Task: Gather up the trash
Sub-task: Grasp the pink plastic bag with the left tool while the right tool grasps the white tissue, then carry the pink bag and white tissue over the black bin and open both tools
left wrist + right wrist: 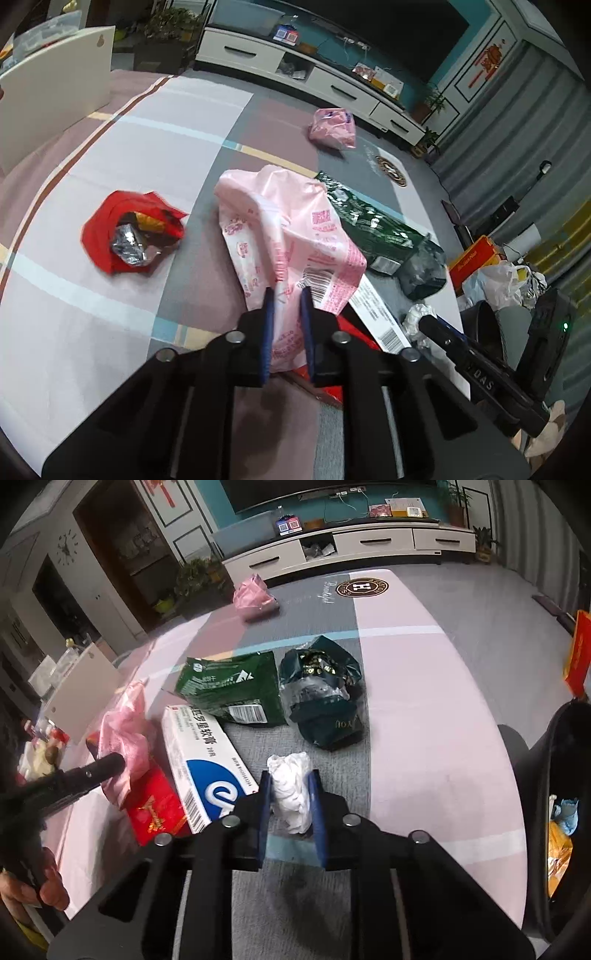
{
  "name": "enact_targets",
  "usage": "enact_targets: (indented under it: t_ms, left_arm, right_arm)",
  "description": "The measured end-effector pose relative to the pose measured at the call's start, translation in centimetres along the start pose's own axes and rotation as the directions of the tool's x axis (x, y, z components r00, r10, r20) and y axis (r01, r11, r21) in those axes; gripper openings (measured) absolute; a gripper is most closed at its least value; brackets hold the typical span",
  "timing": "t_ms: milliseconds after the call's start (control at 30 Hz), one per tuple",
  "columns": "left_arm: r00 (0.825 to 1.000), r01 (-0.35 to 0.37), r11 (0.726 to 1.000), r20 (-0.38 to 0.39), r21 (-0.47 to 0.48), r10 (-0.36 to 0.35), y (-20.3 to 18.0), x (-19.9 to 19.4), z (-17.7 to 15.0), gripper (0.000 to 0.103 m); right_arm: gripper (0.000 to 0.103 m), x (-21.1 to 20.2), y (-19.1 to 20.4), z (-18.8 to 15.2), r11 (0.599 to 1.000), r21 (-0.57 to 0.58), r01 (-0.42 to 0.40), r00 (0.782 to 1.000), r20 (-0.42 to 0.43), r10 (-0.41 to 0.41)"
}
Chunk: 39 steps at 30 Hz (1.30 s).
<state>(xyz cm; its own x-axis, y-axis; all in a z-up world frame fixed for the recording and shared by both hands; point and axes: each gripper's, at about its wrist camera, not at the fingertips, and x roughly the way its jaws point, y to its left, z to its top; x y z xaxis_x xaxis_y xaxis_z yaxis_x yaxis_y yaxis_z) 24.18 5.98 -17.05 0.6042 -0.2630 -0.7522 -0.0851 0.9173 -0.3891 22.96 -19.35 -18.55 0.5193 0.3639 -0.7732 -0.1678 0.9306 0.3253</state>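
My left gripper (288,295) is shut on a pink plastic wrapper (288,225), which stands up from between its fingers; the wrapper also shows in the right wrist view (123,731). My right gripper (290,779) is shut on a crumpled white tissue (290,790). On the table lie a white and blue medicine box (201,760), a red packet (155,805), a green bag (232,686), a dark clear-plastic bag (325,694), a red wrapper with foil (129,232) and a far pink bag (332,127).
The table has a striped pink and grey cloth (92,177). A dark trash bin (561,812) with trash inside stands at the table's right edge. A white board (55,85) stands at the far left. A TV cabinet (351,542) is behind.
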Motion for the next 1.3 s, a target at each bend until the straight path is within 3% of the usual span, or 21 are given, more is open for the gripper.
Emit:
enact_targets:
  t_ms: [33, 333, 667, 933, 1300]
  left_arm:
    - [1.0, 0.001, 1.0, 0.01, 0.012, -0.001, -0.1, -0.5, -0.1, 0.002]
    - [0.996, 0.036, 0.993, 0.079, 0.109, -0.045, -2.0, -5.9, -2.2, 0.002]
    - [0.992, 0.124, 0.964, 0.006, 0.237, -0.129, -7.7, -8.0, -5.6, 0.003]
    - [0.981, 0.192, 0.914, -0.046, 0.357, -0.188, -14.8, -7.1, -7.0, 0.003]
    - [0.957, 0.29, 0.809, -0.136, 0.511, -0.257, -25.0, -4.1, -7.9, 0.003]
  right_arm:
    - [0.019, -0.4, 0.1, -0.1, 1.0, -0.004, 0.005, 1.0, 0.009, -0.005]
    - [0.019, -6.2, -0.6, -2.4, 0.997, 0.031, -0.065, 0.994, 0.093, 0.062]
    - [0.019, -12.8, -3.4, -6.6, 0.992, 0.115, -0.052, 0.986, 0.164, 0.033]
    - [0.019, -17.0, -6.7, -7.9, 0.983, 0.184, 0.003, 0.973, 0.228, -0.046]
    - [0.019, -20.4, -13.8, -8.8, 0.946, 0.32, 0.054, 0.943, 0.294, -0.153]
